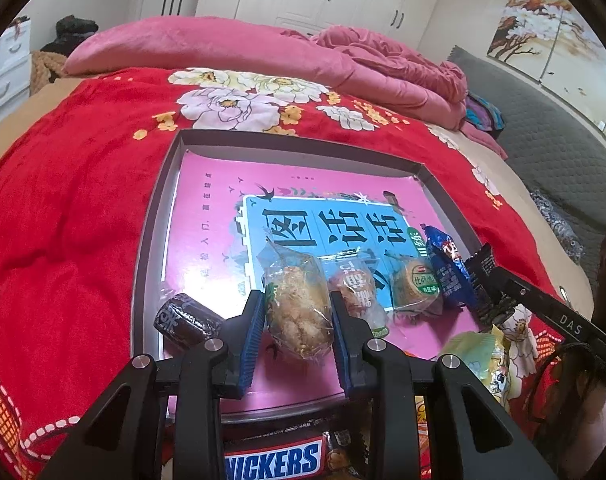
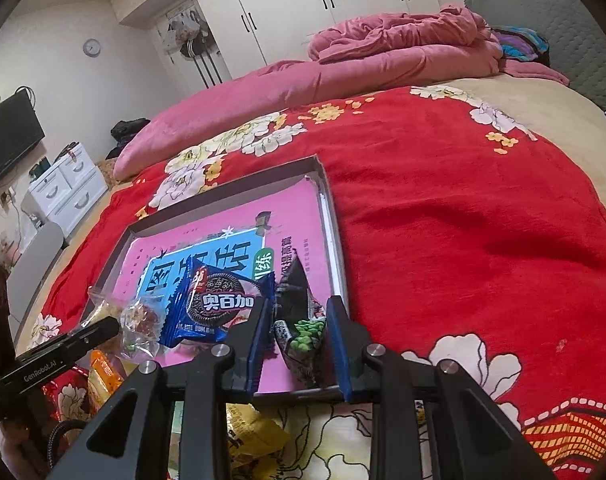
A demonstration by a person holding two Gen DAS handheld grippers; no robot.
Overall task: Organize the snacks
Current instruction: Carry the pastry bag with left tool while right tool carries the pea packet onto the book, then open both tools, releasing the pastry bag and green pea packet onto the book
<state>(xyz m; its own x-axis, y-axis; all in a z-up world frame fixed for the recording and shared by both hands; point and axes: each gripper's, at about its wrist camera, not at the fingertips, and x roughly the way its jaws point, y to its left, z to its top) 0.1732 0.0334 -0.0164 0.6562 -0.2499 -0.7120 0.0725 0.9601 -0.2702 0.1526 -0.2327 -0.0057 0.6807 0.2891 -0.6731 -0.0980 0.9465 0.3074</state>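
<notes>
In the left wrist view, the left gripper [image 1: 297, 322] had its blue pads pressed on a clear-wrapped pastry [image 1: 299, 312], low over the near end of the pink-lined tray [image 1: 159, 216] (a Snickers bar [image 1: 273, 460] lay outside it, underneath). In the right wrist view, the right gripper [image 2: 301, 342] pinched a dark green-pea packet [image 2: 301, 332] over the tray's near right corner, beside a blue Oreo pack [image 2: 219, 304].

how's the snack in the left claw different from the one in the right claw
The left claw grips a clear-wrapped golden pastry, contents visible; the right claw grips an opaque black packet with green peas printed on it. The pastry looks plump and rounded, the packet flat and crinkled. Both sit over the pink tray.
</notes>
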